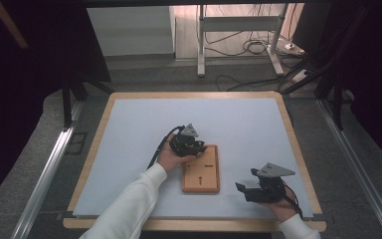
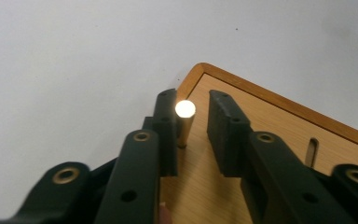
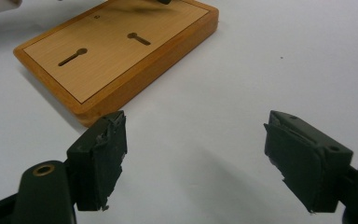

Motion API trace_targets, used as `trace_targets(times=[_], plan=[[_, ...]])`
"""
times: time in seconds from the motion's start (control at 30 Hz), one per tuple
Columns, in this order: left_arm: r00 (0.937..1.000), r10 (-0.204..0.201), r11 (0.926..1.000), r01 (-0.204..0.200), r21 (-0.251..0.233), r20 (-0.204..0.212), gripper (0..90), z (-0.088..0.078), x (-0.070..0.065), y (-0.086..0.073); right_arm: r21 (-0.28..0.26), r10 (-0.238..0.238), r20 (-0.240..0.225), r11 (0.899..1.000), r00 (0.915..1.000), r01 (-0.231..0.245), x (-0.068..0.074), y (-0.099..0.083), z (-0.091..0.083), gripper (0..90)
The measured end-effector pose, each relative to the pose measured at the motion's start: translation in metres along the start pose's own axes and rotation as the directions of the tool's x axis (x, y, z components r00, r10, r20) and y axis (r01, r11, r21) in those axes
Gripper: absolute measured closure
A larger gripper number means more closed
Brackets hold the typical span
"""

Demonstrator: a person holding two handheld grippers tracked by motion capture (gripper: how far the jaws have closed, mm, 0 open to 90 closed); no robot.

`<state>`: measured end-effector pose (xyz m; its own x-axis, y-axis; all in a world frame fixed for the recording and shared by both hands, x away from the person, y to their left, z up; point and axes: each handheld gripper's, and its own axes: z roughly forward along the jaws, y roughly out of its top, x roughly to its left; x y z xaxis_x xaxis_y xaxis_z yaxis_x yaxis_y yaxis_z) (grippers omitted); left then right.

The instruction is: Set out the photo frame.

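Hand-held gripper around upright brass peg

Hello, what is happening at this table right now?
A person works at a wooden board with two handheld grippers. The left gripper has its jaws around a small brass peg standing near the board's corner; one jaw touches it, the other is still apart. The right gripper waits open over the table, beside the board.

The high view looks forward and down over the whole tabletop. The left gripper view sits close over the wooden board; the right gripper view sees the same board from farther off, at its 11 o'clock.
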<state>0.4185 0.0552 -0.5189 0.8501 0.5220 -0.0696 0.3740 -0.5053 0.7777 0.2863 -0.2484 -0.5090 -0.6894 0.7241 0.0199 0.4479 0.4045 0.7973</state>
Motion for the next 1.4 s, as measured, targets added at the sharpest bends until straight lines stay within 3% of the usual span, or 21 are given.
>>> trace_targets(times=[0.33, 0.83, 1.03, 1.33, 1.4], plan=[[1.0000, -0.009, 1.0000, 0.009, 0.003, -0.002, 83.7, 0.003, 0.003, -0.002, 0.001, 0.004, 0.003, 1.000, 1.0000, -0.004, -0.001, 0.000, 0.001, 20.8], [0.9965, -0.050, 0.9987, 0.049, 0.013, 0.066, 83.8, 0.003, 0.012, -0.001, -0.002, -0.006, 0.002, 1.000, 1.0000, 0.006, 0.002, 0.000, 0.003, 20.8], [0.9927, -0.073, 0.9970, 0.070, 0.030, 0.096, 83.1, 0.003, 0.016, 0.001, -0.015, -0.078, 0.018, 0.997, 0.9968, 0.079, 0.014, 0.004, 0.002, 19.6], [0.9875, -0.091, 0.9953, 0.086, 0.045, 0.129, 82.5, 0.003, 0.021, 0.002, -0.020, -0.202, 0.035, 0.979, 0.9788, 0.203, 0.035, 0.008, 0.006, 16.7], [0.9860, -0.097, 0.9946, 0.091, 0.048, 0.136, 82.5, 0.003, 0.022, 0.002, -0.020, -0.229, 0.016, 0.973, 0.9734, 0.229, 0.039, 0.009, 0.008, 16.1]])
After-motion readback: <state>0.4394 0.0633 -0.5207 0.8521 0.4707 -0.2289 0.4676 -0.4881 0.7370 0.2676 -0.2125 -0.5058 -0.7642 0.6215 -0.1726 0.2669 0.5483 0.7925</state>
